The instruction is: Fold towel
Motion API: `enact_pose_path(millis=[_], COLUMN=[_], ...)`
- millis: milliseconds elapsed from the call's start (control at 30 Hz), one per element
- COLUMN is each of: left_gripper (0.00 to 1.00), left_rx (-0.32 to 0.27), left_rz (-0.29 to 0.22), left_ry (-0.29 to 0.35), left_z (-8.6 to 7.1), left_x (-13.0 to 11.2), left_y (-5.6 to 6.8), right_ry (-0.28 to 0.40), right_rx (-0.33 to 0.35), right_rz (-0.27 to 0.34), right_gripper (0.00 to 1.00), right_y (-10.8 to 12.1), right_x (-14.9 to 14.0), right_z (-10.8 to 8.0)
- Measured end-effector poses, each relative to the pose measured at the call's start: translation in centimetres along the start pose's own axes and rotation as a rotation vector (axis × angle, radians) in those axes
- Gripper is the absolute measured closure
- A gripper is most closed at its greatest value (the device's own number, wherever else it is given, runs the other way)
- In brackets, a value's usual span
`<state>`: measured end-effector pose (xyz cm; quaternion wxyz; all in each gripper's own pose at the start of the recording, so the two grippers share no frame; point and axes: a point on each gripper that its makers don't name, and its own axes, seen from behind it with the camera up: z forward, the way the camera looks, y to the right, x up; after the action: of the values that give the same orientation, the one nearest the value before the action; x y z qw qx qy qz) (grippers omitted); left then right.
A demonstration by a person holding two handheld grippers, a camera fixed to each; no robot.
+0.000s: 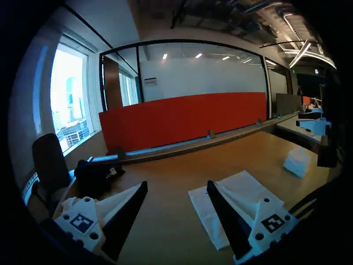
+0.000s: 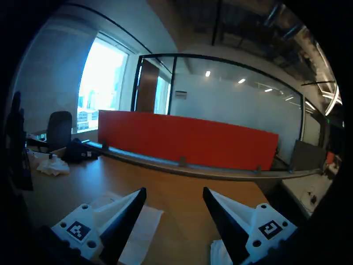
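Left gripper point(image 1: 176, 183) and right gripper point(image 2: 173, 190) are both held spread above the wooden table point(image 1: 172, 229), with nothing caught between the fingers. In the left gripper view, the white towel point(image 1: 204, 210) is seen laid flat at 5 o'clock, partly hidden by one finger. A folded white stack point(image 1: 298, 161) is placed at 3 o'clock.
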<state>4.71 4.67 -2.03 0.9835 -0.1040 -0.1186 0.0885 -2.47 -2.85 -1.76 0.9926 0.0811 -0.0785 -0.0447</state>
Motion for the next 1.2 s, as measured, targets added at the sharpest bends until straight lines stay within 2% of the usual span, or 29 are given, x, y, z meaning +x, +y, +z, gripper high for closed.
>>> enact_pose_path(millis=[300, 500, 767, 967, 1200], left_gripper=[0.00, 0.00, 0.00, 0.00, 0.00], left_rx=[-0.111, -0.170, -0.234, -0.267, -0.290], left_rz=[0.037, 0.064, 0.089, 0.110, 0.104], left_ry=[-0.073, -0.118, -0.176, -0.216, -0.277], left_z=[0.2, 0.3, 0.5, 0.7, 1.1], left_x=[-0.7, -1.7, -4.4, -7.2, -10.9], left_y=[2.5, 3.8, 5.5, 6.6, 8.0], right_ry=[-0.113, -0.185, -0.250, -0.286, -0.355], right_rx=[0.158, 0.238, 0.282, 0.288, 0.297], right_rz=[-0.086, -0.137, -0.135, -0.135, -0.139], right_gripper=[0.00, 0.00, 0.00, 0.00, 0.00], right_y=[-3.6, -5.5, -7.2, -7.6, -7.9], right_x=[-2.0, -3.9, -6.6, -8.9, -12.8], right_z=[-0.4, -0.8, -1.3, -1.2, -1.2])
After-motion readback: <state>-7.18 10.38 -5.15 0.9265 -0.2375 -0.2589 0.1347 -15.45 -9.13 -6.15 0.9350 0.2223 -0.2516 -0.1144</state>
